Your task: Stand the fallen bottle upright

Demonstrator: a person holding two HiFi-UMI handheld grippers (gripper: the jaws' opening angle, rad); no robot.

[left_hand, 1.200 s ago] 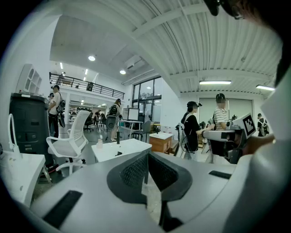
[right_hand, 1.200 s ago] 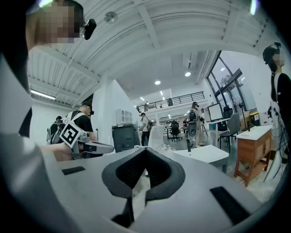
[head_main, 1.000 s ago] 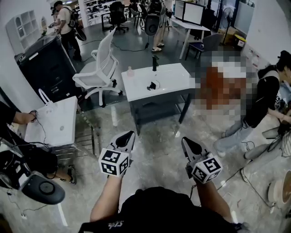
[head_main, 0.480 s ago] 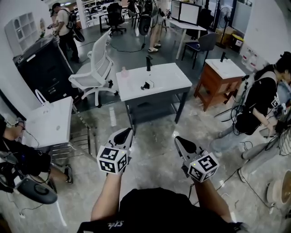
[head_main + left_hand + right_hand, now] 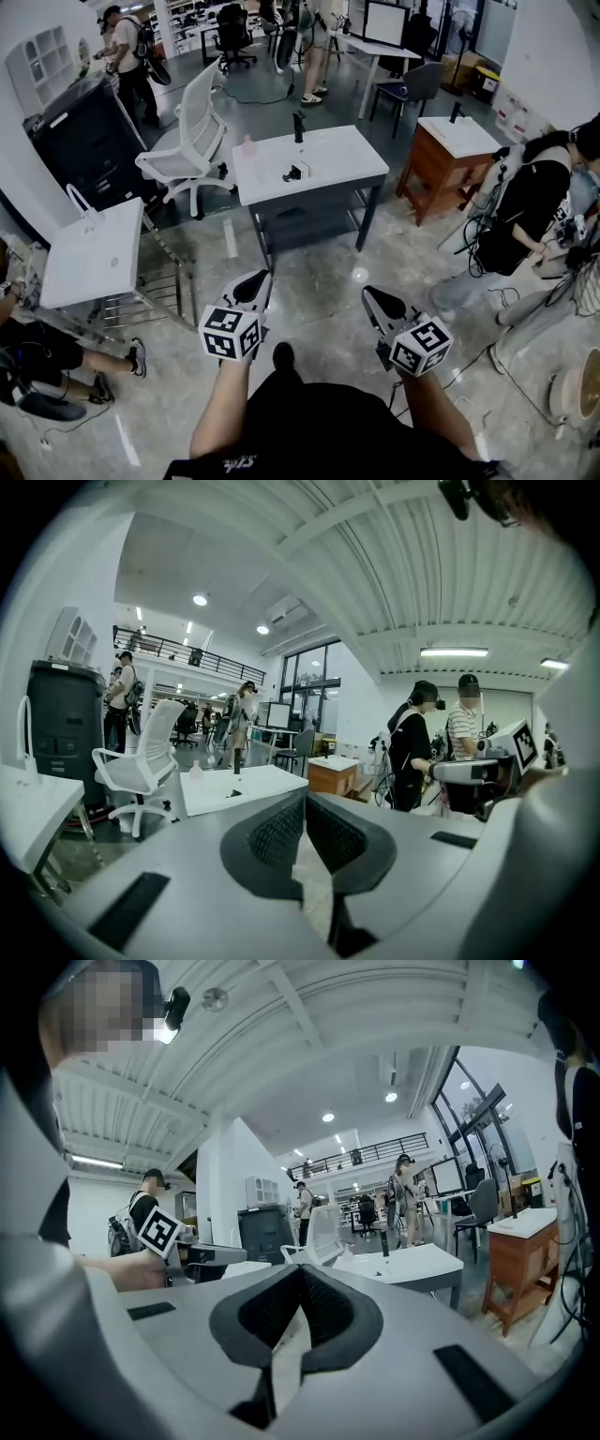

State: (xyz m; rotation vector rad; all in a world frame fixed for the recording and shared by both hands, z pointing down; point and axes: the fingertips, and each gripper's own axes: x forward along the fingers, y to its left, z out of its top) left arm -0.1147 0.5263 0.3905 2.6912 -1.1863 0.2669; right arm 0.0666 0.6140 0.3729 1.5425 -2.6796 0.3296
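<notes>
Far left of your left fingers: a white basin slab (image 5: 92, 255) is lying on a metal rack, well apart from the tips.
Left gripper: you are holding the left gripper (image 5: 255, 281) low in front of you, aiming at the table. Its fingers (image 5: 274, 834) are pressing together at the tips with nothing between them.
Ahead and left of your left fingers: a white office chair (image 5: 192, 141) is standing just beside the table's left end.
Pink bottle: a pale pink bottle (image 5: 248, 145) is standing upright on the tabletop's far left corner, well beyond your left fingertips.
Table: a white-topped table (image 5: 347, 159) is standing well ahead of both pairs of fingers, roughly between their two lines of aim.
Faucet: a black faucet (image 5: 299, 126) is rising from the tabletop's far edge, just right of the pink bottle.
Lying thing: a small dark-and-white object (image 5: 293, 172) is lying on the tabletop just in front of the faucet. It is well beyond both sets of fingertips and too small to tell whether it is the fallen bottle.
Right gripper: you are holding the right gripper (image 5: 375, 298) level with the left one. Its fingers (image 5: 330, 1312) are closing tip to tip on nothing.
Right of your right fingers: a wooden cabinet (image 5: 441, 164) with a white basin top is standing near the table, and a person in black (image 5: 530, 202) is standing beyond it.
</notes>
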